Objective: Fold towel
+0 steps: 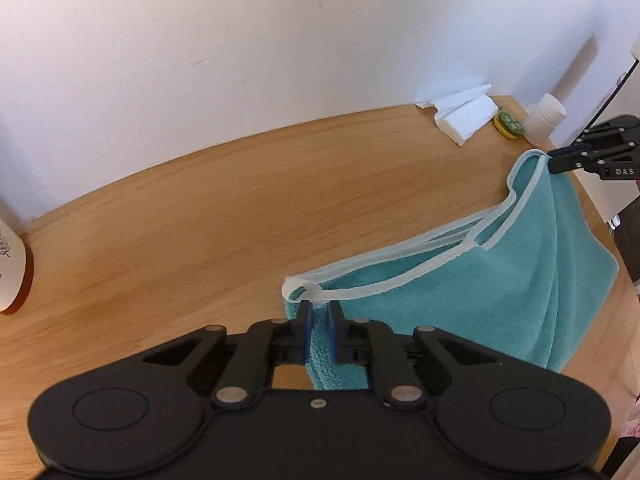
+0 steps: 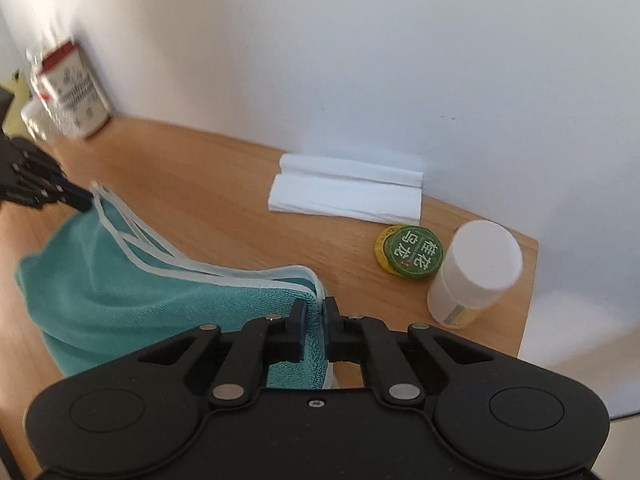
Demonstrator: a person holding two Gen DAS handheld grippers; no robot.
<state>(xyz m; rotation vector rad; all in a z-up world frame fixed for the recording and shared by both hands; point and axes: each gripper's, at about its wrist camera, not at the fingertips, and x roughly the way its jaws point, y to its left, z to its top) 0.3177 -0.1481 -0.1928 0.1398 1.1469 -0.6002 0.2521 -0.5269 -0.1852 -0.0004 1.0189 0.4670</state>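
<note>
Teal cloth with a pale hem, the towel (image 1: 460,280), is held up above the wooden table (image 1: 200,208) between the two tools. The left gripper (image 1: 319,312) is clamped on one upper corner, where several hem layers are bunched together, and the right gripper (image 2: 314,312) is clamped on the other upper corner in the same way. More than one hem line is seen along the top edge, so it is judged that the cloth is already doubled at least once, though how many times cannot be told. The long axis of the towel runs from one gripper to the other, and its body hangs downward from that line toward the table; whether its lower edge touches the wood cannot be told. Neither hand is nearer to the cloth, as both hold it equally. A further fold or a laying down would both depend on this stretched top edge being kept level. Folded white paper (image 2: 348,196), a green tin (image 2: 412,256) and a white bottle (image 2: 476,272) stand near the right side, well apart from the hanging cloth.
</note>
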